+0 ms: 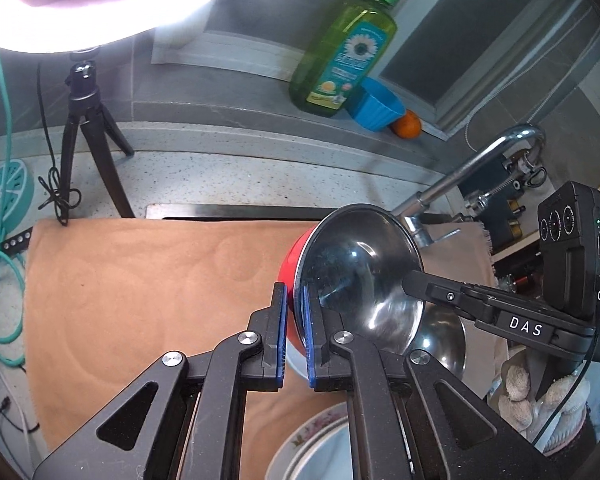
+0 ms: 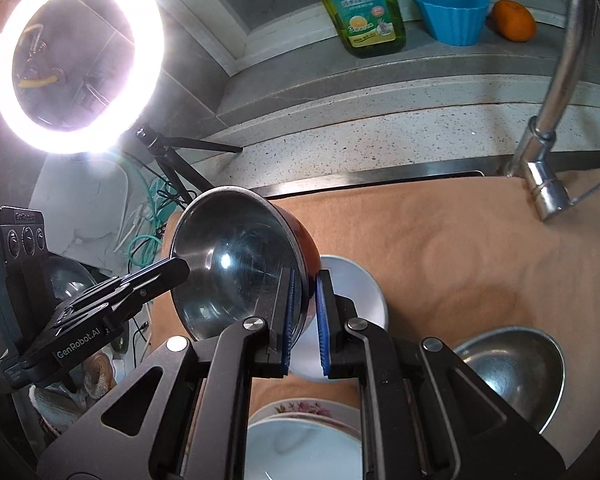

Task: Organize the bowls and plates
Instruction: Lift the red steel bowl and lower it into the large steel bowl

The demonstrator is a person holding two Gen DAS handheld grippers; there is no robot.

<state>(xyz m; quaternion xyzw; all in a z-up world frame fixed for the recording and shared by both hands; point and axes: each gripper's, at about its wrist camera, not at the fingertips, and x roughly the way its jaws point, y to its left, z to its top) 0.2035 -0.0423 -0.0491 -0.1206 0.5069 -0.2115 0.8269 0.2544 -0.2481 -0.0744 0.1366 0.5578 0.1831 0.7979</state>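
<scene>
Two tools grip one bowl (image 1: 360, 276) between them, each clenched on an opposite side of its rim. That bowl is steel inside and red outside, and it hangs tilted in the air above the tan cloth (image 1: 160, 280) that covers the counter (image 1: 228, 176). In the left wrist view the left tool (image 1: 296, 336) pinches the near rim with its blue pads, one pad on the red outer wall and one on the shiny inside, while the right tool (image 1: 414, 280) bites the far rim from the right. In the right wrist view the right tool (image 2: 304, 320) shows the same pinch.

Below, on the cloth, a flowered plate (image 2: 300, 408) holds a white dish (image 2: 300, 448), a white bowl (image 2: 356, 288) sits behind them, and a second steel bowl (image 2: 512, 376) rests to the right.

Further back, a ring light (image 2: 76, 56) on a tripod (image 1: 84, 132) glares over the counter. On the ledge stand a green soap bottle (image 1: 344, 48), a blue cup (image 1: 376, 104) and an orange (image 1: 408, 124), close together. A steel tap (image 2: 556, 120) arches over the cloth.
</scene>
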